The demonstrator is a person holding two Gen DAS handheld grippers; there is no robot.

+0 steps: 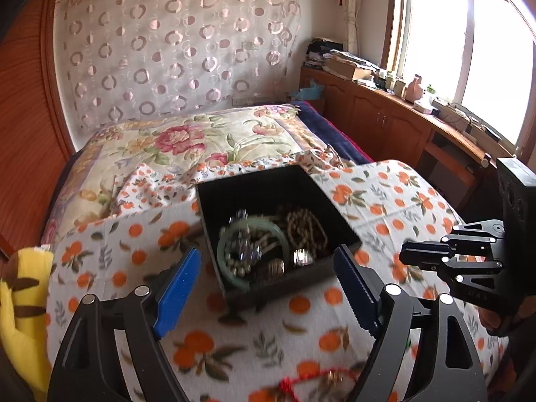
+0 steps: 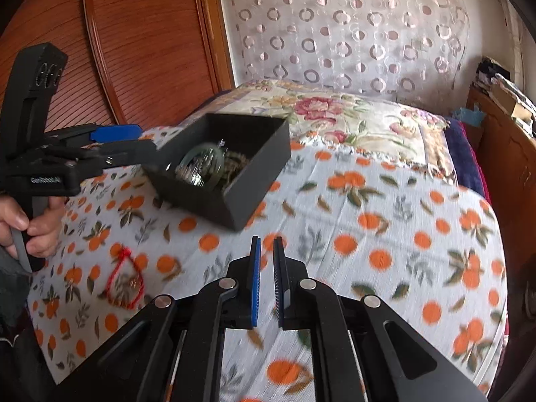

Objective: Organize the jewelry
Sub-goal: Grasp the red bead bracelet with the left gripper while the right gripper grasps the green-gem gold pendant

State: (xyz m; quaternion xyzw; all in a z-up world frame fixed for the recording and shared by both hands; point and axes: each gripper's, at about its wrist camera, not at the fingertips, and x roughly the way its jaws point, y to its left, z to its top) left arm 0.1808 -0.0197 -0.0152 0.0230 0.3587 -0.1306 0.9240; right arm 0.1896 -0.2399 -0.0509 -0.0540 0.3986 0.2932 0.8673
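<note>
A black open box (image 1: 301, 181) sits on the orange-print cloth and holds a green bangle (image 1: 222, 251), a brown bead string (image 1: 306, 227) and other jewelry. It also shows in the right wrist view (image 2: 254, 164). My left gripper (image 1: 268, 268) is open, its blue pads just in front of the box's near wall. A red cord necklace (image 2: 125, 279) lies on the cloth near the front, also low in the left wrist view (image 1: 311, 380). My right gripper (image 2: 267, 251) is shut and empty, over the cloth to the right of the box.
The orange-print cloth (image 2: 385, 217) covers the surface, with a floral bed (image 1: 187, 137) behind it. A yellow plush toy (image 1: 23, 301) lies at the left. A wooden cabinet (image 1: 385, 117) with clutter runs under the window at the right.
</note>
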